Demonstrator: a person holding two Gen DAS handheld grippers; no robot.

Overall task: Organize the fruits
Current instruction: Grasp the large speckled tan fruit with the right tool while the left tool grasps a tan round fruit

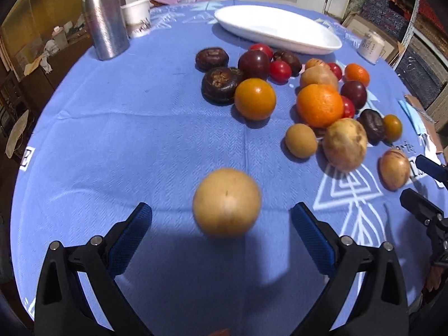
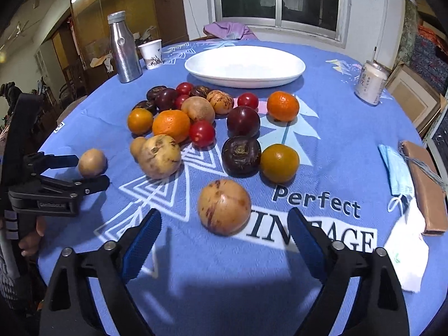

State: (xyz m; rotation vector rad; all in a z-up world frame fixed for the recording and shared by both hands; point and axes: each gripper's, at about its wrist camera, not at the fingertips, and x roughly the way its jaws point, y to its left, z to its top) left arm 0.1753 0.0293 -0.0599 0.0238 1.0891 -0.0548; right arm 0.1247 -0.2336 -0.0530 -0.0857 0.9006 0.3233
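On the desk (image 2: pixel 350 168) a white plate (image 2: pixel 245 65) lies empty near the far edge, with the fruit heap in front of it. Both grippers' fingers are spread wide, nothing held. The left gripper (image 1: pixel 221 218) should be centred on the tan fruit (image 1: pixel 226 202) and closed gently; likewise the right gripper (image 2: pixel 225 224) on the speckled fruit (image 2: pixel 224 206).

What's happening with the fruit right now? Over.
Left hand-held gripper open, round tan fruit ahead. Right hand-held gripper open, speckled fruit ahead. White plate empty. Nothing blocking.

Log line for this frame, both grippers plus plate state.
left gripper: open, tan fruit ahead | right gripper: open, speckled fruit ahead | white plate: holds no fruit
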